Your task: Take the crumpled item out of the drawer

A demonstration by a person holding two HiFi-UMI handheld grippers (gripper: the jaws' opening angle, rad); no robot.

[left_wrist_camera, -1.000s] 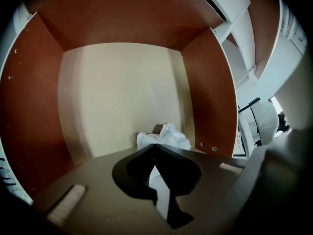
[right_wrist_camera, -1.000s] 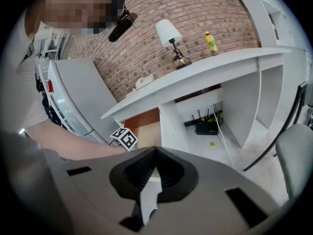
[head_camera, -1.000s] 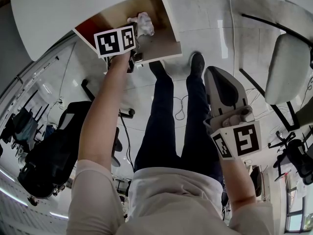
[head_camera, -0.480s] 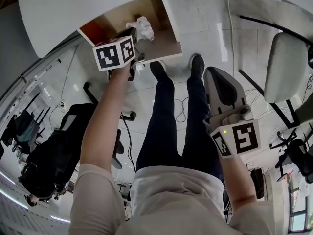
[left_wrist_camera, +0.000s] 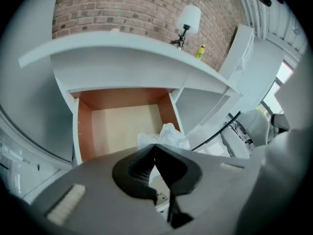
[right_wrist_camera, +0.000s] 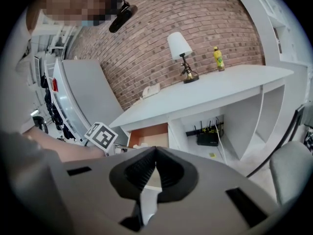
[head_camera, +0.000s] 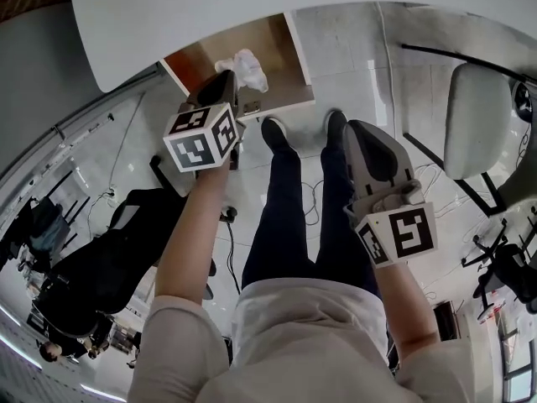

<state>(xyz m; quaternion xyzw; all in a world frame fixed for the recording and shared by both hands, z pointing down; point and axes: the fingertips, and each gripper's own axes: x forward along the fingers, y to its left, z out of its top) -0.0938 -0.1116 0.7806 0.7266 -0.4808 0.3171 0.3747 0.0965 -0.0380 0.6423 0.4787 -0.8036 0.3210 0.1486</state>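
Left gripper (left_wrist_camera: pixel 155 145) jaws are shut tip to tip with nothing between them. Right gripper (right_wrist_camera: pixel 155 149) is the same, closed and empty. Compared with a second ago, the left gripper has backed out of the drawer (head_camera: pixel 281 53) toward the person. The crumpled item (head_camera: pixel 243 64) stayed inside. The left arm is stretched forward with its tips at the drawer's front edge. The right arm is bent, gripper over the legs, well apart from the drawer. The item sits on the drawer floor near the front, right of centre, just past the left tips and ungripped.

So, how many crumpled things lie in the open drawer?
1. The white crumpled thing lies in the drawer near its front, toward the right. The left claw covers part of the drawer front, so another may be hidden.
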